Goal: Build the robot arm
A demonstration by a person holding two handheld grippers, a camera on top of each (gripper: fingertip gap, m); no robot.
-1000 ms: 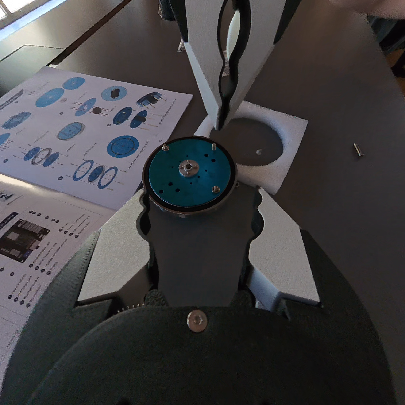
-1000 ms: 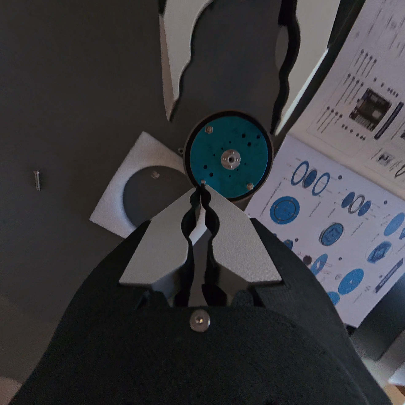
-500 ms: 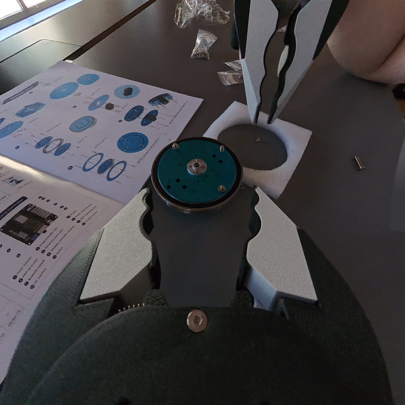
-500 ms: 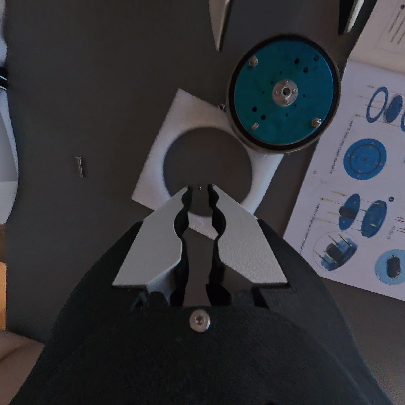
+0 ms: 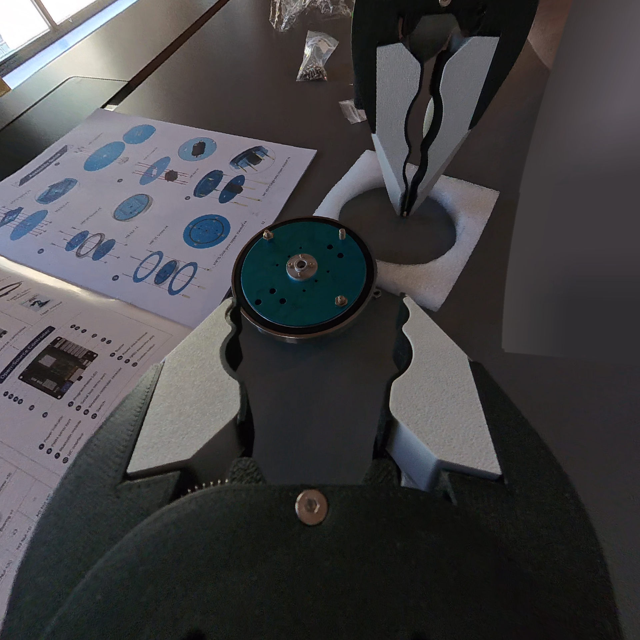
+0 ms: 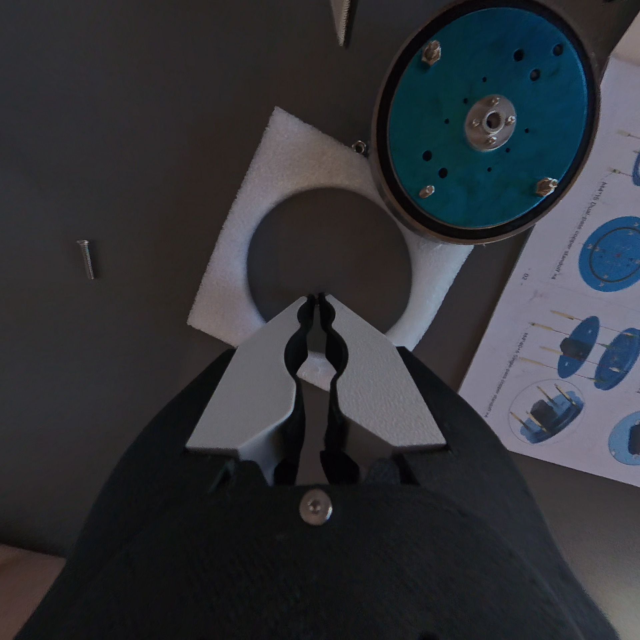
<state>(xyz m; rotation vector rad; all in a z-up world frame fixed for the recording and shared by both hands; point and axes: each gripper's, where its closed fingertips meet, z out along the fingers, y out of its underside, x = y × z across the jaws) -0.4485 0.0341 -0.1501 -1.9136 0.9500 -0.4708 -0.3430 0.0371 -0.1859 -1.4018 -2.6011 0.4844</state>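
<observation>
A blue round plate in a dark metal ring lies on the dark table, with a silver hub and three small posts on top. It also shows in the right wrist view. My left gripper is open, its fingertips either side of the plate's near edge. My right gripper is shut on a tiny metal piece on the table inside the round hole of a white foam square. The right gripper also shows in the left wrist view, pointing down into the foam square.
Printed sheets with blue diagrams lie left of the plate, also seen in the right wrist view. A loose screw lies beyond the foam. A small nut sits by the plate's rim. Small plastic bags of hardware lie at the back. The gap from one gripper's tips to the other's is roughly 12 cm. From the left gripper's tips to the small nut is close to 4 cm.
My right gripper left the plate's edge, moved over the foam's hole, opened a little, lowered and closed on the tiny metal piece. My left gripper stayed open by the plate.
</observation>
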